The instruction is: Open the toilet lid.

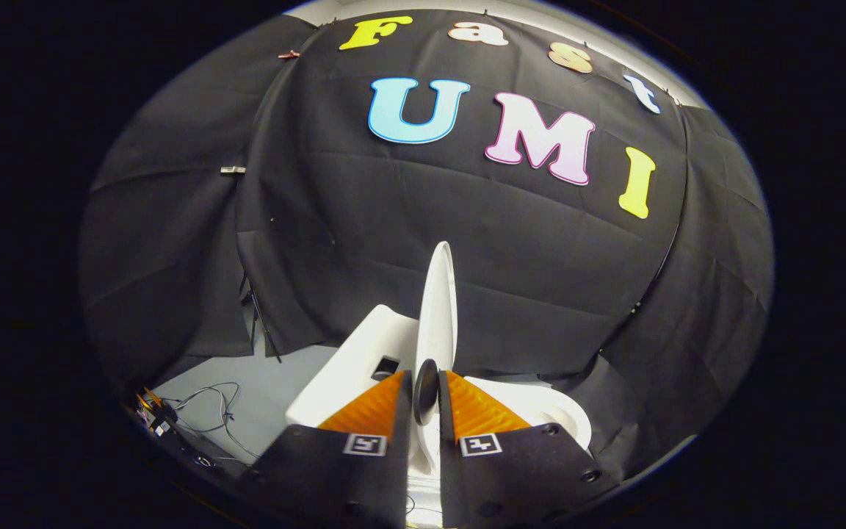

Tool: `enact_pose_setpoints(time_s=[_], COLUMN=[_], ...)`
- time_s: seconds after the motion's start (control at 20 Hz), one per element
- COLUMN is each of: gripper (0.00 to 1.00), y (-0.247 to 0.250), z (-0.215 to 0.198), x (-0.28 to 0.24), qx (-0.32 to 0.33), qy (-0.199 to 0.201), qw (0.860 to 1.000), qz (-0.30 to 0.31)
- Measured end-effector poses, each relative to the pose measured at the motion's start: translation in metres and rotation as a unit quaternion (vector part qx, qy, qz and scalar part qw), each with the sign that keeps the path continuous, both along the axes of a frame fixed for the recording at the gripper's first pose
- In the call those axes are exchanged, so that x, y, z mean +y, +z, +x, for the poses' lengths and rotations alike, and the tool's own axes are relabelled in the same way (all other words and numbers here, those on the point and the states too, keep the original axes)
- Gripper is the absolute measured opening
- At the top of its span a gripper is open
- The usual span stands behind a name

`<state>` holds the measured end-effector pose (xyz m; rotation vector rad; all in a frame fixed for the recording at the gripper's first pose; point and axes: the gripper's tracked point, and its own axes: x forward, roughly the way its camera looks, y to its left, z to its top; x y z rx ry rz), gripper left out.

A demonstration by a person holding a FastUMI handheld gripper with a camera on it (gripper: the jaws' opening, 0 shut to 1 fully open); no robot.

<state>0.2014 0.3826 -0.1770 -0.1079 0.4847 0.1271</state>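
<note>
Clearly, in the gripper view, the tongs [423,400] are pinching the toilet lid [438,308]: both fingers [368,411] press on its edge from the two sides, with a small dark bumper pad [425,393] of the lid sitting between them. The lid stands almost upright, seen edge-on, and it rises from the tongs up in front of the black cloth wall [540,279]. To the left of the lid is the white tank [353,360], close to it, and to the right, lower, a part of the toilet bowl [555,419] with its seat is visible. On the grey floor [276,382], well apart to the left, some cables [210,411] lie.

I judge the opening is nearly finished; the lid needs only to lean back against the tank. The risk is in the release. If the fingers open before the lid passes its balance point, it can fall forward and slam on the seat. Also the grip is only on a thin edge, so a twist of the hand could make the lid slip out. Pushing too hard backward could knock the lid on the tank.
</note>
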Motion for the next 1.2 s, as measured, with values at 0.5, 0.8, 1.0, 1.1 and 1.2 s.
enact_pose_setpoints(time_s=[0.5,0.8,1.0,1.1,1.2], gripper=[0.99,0.99,0.98,0.98,0.98], y=[0.017,0.08,0.125,0.141,0.153], z=[-0.011,-0.026,-0.039,-0.045,-0.052], x=[-0.012,-0.039,-0.068,-0.089,-0.114], qx=[-0.005,-0.054,-0.088,-0.101,-0.113], qy=[0.009,0.011,0.006,0.002,-0.007], qw=[1.0,0.997,0.993,0.991,0.99], qz=[0.02,0.047,0.074,0.082,0.087])
